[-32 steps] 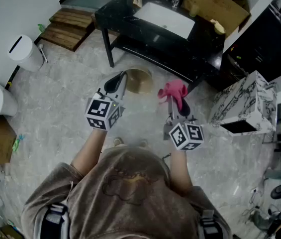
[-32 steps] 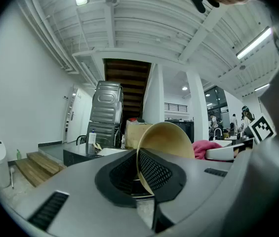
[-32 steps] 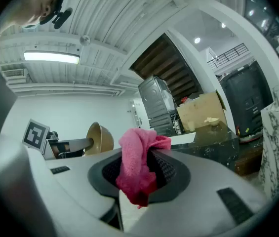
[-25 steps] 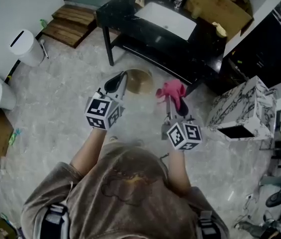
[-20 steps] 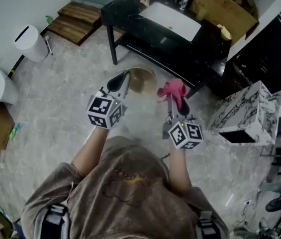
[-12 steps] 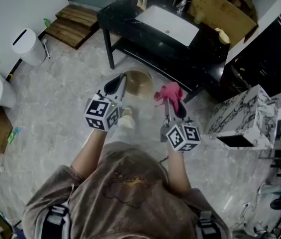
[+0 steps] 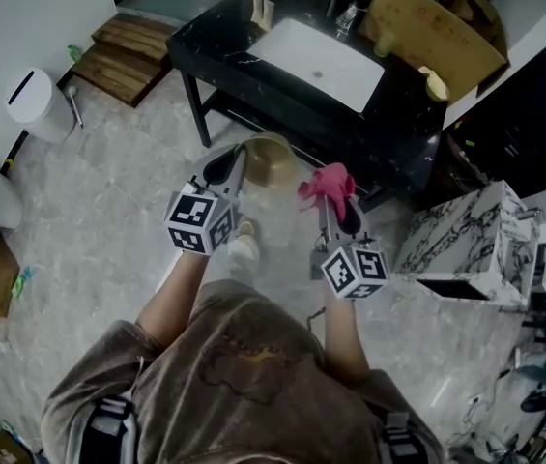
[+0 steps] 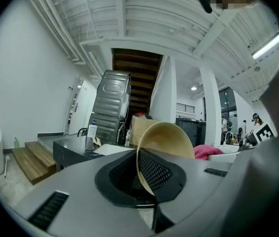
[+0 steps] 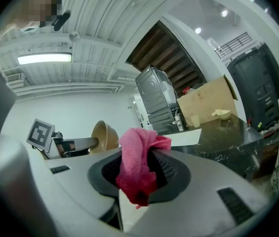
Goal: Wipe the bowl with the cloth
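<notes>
A tan bowl is held in the air by its rim, with my left gripper shut on it. In the left gripper view the bowl rises from between the jaws, its hollow facing right. A pink cloth is bunched in my right gripper, which is shut on it. The cloth hangs over the jaws in the right gripper view, where the bowl shows at the left. Bowl and cloth are a short way apart, both held in front of the person above the floor.
A black table with a white inset sink stands just ahead. A marbled box sits at the right, a white bin and wooden steps at the left. A cardboard sheet leans behind the table. A foot shows below.
The person has stepped toward the black table, which now lies closer. Both grippers keep their holds on bowl and cloth, at about the same distance apart.
</notes>
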### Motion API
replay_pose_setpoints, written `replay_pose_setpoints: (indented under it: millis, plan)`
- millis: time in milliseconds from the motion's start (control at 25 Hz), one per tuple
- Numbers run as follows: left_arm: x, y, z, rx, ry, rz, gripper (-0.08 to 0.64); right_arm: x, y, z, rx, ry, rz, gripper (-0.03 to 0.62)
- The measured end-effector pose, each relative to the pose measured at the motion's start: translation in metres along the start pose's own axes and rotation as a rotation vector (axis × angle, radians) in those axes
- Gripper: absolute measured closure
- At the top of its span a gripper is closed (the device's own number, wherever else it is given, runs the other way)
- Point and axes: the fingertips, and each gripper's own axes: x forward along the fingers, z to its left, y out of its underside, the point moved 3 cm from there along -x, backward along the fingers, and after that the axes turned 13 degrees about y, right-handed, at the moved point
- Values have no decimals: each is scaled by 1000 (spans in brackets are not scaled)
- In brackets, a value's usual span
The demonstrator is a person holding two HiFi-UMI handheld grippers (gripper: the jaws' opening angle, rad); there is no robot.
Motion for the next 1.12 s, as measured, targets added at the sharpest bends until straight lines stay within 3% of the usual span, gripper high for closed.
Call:
replay_pose_setpoints:
  millis: [520, 1120]
  plan:
    - [145, -38, 114, -7, 114, 28, 538, 151, -48, -28, 13, 110, -5, 499]
    - [239, -52, 177, -24, 191, 47, 538, 227, -78, -65, -16, 201, -11, 499]
